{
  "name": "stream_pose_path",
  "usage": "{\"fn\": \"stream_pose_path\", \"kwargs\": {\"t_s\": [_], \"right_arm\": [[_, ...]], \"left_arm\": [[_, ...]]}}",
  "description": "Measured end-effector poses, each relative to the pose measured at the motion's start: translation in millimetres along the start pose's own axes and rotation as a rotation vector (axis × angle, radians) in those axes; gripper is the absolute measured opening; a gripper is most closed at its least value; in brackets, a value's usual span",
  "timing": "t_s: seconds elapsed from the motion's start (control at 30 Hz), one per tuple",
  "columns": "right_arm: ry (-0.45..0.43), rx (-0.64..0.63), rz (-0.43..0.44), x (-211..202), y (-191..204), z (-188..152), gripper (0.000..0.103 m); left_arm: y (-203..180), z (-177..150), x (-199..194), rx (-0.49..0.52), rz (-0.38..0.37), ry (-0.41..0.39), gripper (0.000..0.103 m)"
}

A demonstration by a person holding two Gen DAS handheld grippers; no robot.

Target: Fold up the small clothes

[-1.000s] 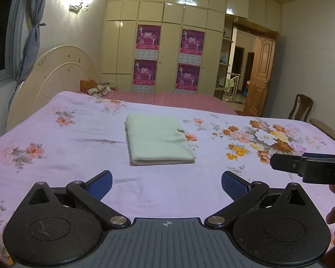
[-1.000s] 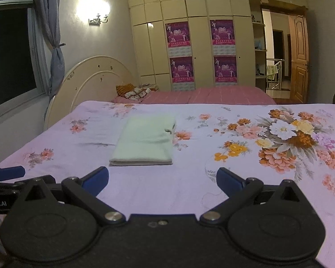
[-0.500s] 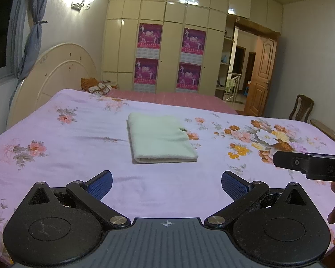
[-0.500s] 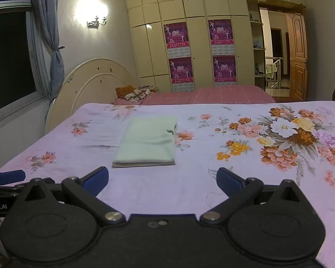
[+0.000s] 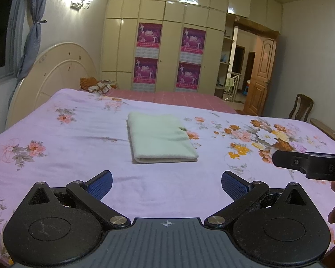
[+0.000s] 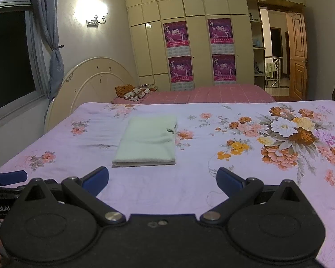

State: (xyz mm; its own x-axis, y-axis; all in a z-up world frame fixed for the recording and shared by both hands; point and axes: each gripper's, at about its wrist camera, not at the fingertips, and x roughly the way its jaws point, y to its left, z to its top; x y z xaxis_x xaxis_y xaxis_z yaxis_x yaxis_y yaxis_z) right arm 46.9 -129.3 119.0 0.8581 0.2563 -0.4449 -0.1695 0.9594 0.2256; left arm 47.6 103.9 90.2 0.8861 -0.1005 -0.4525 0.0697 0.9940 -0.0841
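Observation:
A pale green cloth (image 5: 159, 141) lies folded into a flat rectangle on the floral purple bedsheet (image 5: 78, 147); it also shows in the right wrist view (image 6: 148, 141). My left gripper (image 5: 166, 184) is open and empty, held near the bed's front edge, well short of the cloth. My right gripper (image 6: 162, 179) is open and empty too, beside the left one. Part of the right gripper shows at the right edge of the left wrist view (image 5: 310, 164), and a blue fingertip of the left gripper at the left edge of the right wrist view (image 6: 11, 177).
A cream headboard (image 5: 53, 76) stands at the bed's left. A second bed with a pink cover (image 6: 212, 93) and a wardrobe with posters (image 5: 169, 58) lie behind. A wooden chair (image 5: 300, 109) and an open door (image 5: 261, 76) are at the right.
Both grippers have drawn back and tilted up slightly, so the folded cloth sits a little lower and farther in view. The cloth has not moved.

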Motion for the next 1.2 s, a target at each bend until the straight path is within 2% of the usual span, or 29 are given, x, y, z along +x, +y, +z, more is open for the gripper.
{"fn": "stream_pose_path", "kwargs": {"t_s": [1.2], "right_arm": [[0.005,-0.024,0.017,3.6,4.3,7.1,0.102]], "left_arm": [[3.1,4.4,0.9,-0.004,-0.006,-0.007,0.103]]}}
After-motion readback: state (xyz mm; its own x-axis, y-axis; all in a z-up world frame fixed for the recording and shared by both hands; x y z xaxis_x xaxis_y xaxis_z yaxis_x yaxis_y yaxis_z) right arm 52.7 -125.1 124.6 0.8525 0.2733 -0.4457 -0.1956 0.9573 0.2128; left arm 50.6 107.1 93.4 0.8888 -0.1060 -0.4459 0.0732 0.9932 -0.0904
